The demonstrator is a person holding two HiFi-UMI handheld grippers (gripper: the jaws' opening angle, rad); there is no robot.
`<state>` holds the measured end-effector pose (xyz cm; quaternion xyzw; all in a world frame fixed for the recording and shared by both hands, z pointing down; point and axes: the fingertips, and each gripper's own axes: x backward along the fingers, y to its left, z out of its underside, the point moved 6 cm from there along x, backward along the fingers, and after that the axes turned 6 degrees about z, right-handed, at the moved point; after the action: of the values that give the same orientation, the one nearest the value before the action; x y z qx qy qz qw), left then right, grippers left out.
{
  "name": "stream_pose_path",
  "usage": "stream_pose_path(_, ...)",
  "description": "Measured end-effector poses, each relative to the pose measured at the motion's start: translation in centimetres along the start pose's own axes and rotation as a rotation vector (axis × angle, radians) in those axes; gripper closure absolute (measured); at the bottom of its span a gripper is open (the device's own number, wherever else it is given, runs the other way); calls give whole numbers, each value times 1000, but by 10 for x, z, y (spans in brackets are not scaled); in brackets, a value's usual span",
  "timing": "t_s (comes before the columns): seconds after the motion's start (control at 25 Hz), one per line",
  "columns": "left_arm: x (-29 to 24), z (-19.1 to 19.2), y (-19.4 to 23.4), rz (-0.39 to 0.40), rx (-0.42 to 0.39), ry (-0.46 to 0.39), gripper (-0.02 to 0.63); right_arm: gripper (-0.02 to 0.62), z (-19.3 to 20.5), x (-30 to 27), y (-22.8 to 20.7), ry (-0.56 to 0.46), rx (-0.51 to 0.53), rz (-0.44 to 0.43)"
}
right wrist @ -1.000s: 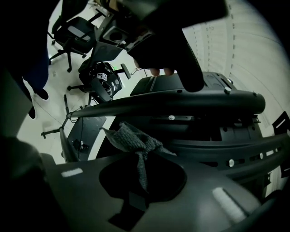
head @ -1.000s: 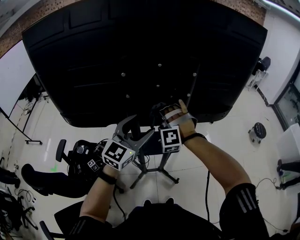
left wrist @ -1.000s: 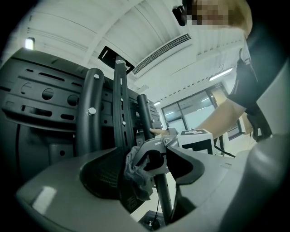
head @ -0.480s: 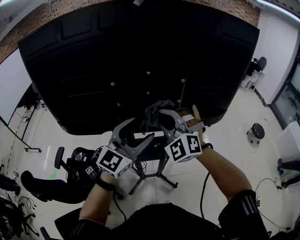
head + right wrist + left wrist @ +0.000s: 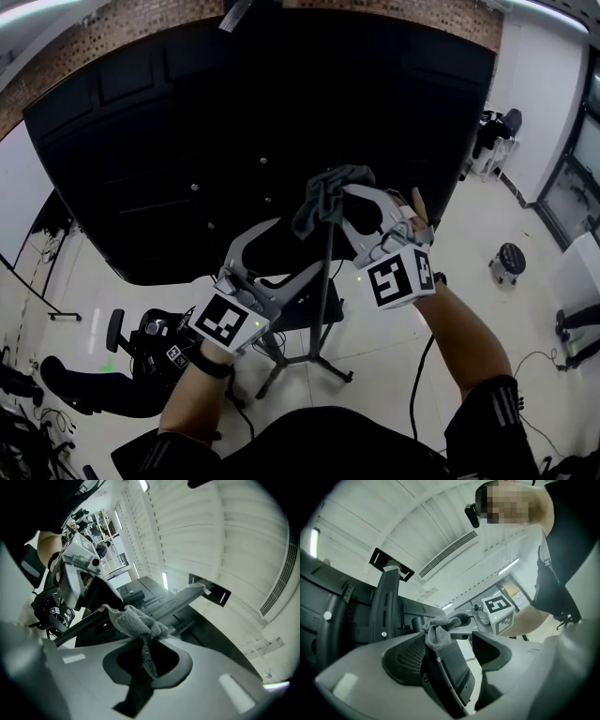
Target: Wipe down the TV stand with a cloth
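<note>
Black clothing is filling the bottom edge of the head view, and the person's forearms [image 5: 464, 342] are reaching up from it toward the middle of the frame. Just left of centre, the left gripper [image 5: 281, 248] is pointing up and to the right, its jaws standing wide apart. In its own view a dark slanted part of the TV stand [image 5: 447, 677] is showing between them (whether either jaw is touching it cannot be told). Right of centre, the right gripper [image 5: 345, 202] is pinching a grey knitted cloth [image 5: 323, 192] with its jaws closed on it. A loose tail is hanging down between them in the right gripper view. The cloth is sitting at the centre of the head view, bunched against the top of the stand's thin dark pole [image 5: 324, 281]. Behind it all, a big black panel [image 5: 216, 122] is covering the upper half of the frame. Far below, at lower left, an office chair [image 5: 150, 352] is standing on the pale floor [image 5: 525, 309].
</note>
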<state>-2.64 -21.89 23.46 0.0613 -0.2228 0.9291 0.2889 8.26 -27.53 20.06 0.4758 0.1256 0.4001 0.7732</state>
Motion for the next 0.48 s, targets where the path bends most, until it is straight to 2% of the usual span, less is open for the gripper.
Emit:
stream_pose_path(0.16, -23, -7, 1, 2, -8, -12, 276, 560, 20, -5, -26, 15, -51, 26)
stream_pose_path(0.28, -37, -8, 0, -2, 0, -19, 276, 560, 36, -16, -37, 8, -107, 15)
stream_pose_path(0.48, -57, -3, -5, -4, 8, -11, 276, 560, 68, -33, -45, 49, -136, -2)
